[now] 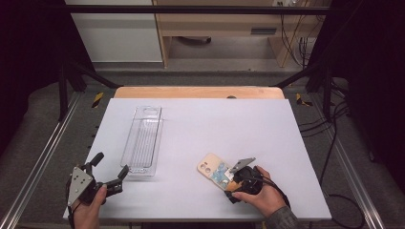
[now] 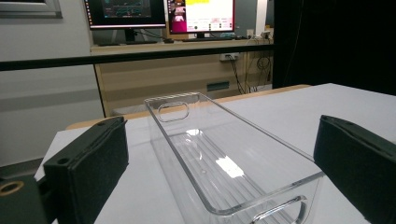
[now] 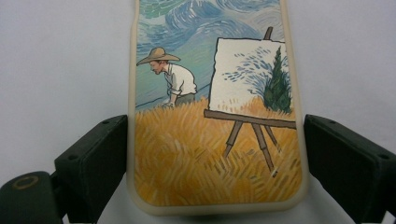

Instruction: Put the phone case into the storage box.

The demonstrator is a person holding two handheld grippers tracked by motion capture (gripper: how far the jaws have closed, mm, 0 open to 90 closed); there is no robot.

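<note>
Lying flat on the white table [image 1: 200, 124], near its front right edge: a phone case [image 1: 213, 171] printed with a painter, an easel and a wheat field. Straddling its lower end, the right gripper [image 1: 232, 177], jaws open, one on each long side, the left one at the rim and the right just clear of it. At front left, the left gripper [image 1: 111, 168], jaws spread wide, empty, aimed at the near end of a clear tray [image 1: 142, 141] standing lengthwise on the table, well apart from the case.
</note>
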